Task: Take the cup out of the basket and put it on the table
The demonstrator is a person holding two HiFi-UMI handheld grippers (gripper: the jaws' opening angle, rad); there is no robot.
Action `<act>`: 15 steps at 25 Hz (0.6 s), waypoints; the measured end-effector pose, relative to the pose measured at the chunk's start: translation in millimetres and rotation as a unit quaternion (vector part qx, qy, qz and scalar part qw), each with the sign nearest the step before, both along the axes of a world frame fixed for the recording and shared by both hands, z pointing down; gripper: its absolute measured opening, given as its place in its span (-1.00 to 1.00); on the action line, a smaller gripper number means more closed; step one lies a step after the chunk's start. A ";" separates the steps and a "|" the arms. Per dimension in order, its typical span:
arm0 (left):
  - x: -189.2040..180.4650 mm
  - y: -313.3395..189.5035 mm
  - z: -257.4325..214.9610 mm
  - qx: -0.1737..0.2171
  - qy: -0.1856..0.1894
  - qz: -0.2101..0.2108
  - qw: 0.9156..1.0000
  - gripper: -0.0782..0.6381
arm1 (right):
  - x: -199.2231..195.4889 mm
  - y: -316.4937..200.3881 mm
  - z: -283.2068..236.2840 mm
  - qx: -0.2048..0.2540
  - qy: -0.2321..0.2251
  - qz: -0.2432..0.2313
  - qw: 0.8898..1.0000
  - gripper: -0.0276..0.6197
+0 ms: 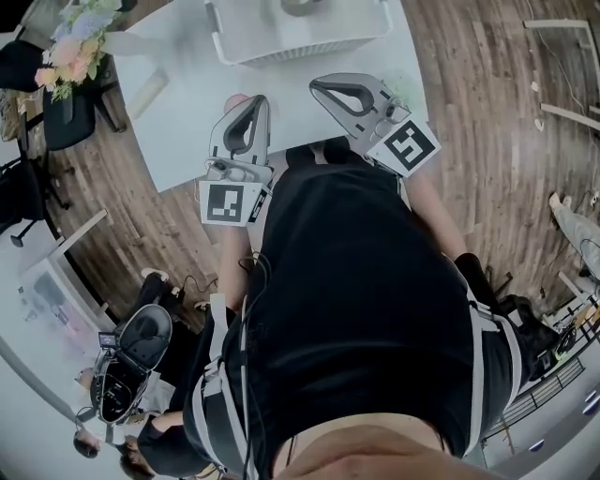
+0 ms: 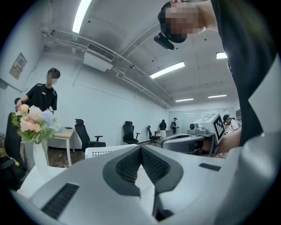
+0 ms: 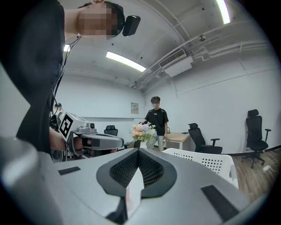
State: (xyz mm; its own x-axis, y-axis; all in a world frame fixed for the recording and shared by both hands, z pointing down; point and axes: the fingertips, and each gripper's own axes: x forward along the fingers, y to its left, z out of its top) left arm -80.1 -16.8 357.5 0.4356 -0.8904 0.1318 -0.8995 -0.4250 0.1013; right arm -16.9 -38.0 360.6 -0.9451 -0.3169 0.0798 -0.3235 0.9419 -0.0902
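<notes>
A white perforated basket stands at the far side of the white table; its rim also shows in the left gripper view and the right gripper view. A grey round thing, cut off by the top edge, lies inside it; whether it is the cup I cannot tell. My left gripper and right gripper are held close to my body over the table's near edge, short of the basket. Both have their jaws shut with nothing between them, as seen in the left gripper and right gripper views.
A vase of flowers stands at the table's left end, with a pale cylinder lying near it. A person in a black shirt stands behind the flowers. Office chairs and desks line the walls. Another person crouches by equipment.
</notes>
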 end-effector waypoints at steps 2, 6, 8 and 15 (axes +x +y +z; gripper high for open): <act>11.0 -7.1 1.0 -0.002 -0.010 0.011 1.000 -0.72 | 8.8 -4.8 -1.7 0.002 0.000 0.013 1.000 -0.86; 28.2 -19.3 -2.1 -0.002 -0.008 0.026 1.000 -0.72 | 23.3 -15.1 -3.3 0.004 0.000 0.031 1.000 -0.86; 33.1 -23.9 -2.1 -0.006 -0.011 0.027 1.000 -0.72 | 26.9 -19.8 -1.1 0.004 0.004 0.035 0.999 -0.86; 46.7 -32.4 -3.4 -0.010 -0.009 0.036 0.999 -0.72 | 31.8 -35.6 5.8 0.007 0.025 0.031 0.999 -0.85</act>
State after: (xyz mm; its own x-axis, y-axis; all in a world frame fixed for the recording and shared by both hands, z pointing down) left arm -33.4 -49.2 354.1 0.4949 -0.8544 0.1584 -0.8689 -0.4858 0.0947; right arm 14.9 -73.6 366.3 -0.9186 -0.3762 0.1215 -0.3851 0.9209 -0.0602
